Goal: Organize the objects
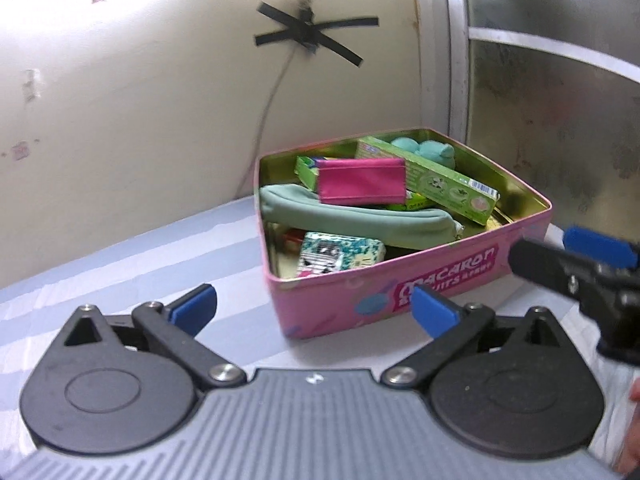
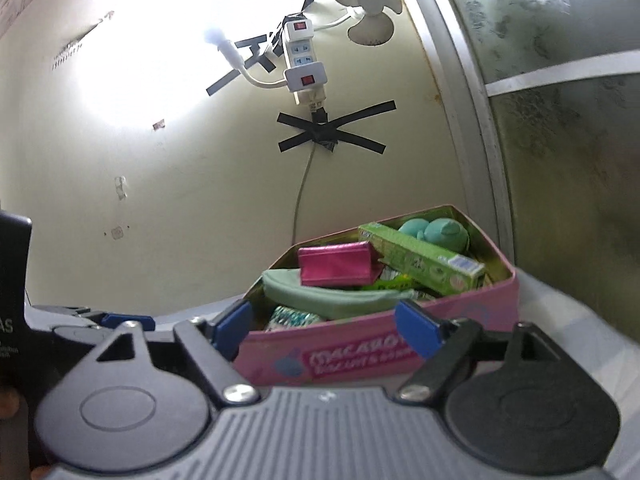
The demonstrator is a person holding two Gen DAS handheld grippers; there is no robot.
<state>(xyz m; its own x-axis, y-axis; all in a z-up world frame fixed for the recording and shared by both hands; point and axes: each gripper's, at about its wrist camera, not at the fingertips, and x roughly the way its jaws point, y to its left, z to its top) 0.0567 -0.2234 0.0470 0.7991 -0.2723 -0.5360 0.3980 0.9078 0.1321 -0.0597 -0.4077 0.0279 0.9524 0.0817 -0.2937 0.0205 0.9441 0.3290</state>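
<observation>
From the left wrist view, the pink tin sits on the striped tabletop near its far edge, close to the wall and the frosted door. Its lid is off and it is full. A long green carton lies slanted across the back, a magenta wallet rests on a second green box, and a sage-green pouch stretches across the middle. A teal-patterned packet sits at the front inner corner, and a mint soft toy is tucked at the back. The front wall carries "MACARON" lettering, partly covered by a blue pad. The left tool hovers just short of the tin, spread wide with nothing between its pads. The right tool enters from the right edge, cut off, so its spread cannot be told here.

From the right wrist view, the tin is seen lower and nearer, with the wallet, the carton, the pouch, the packet and the toy all showing above the rim. The right tool stands wide and empty at the front wall. The left tool shows only in part at left. A power strip is taped to the wall above; glare washes out the area beside it.
</observation>
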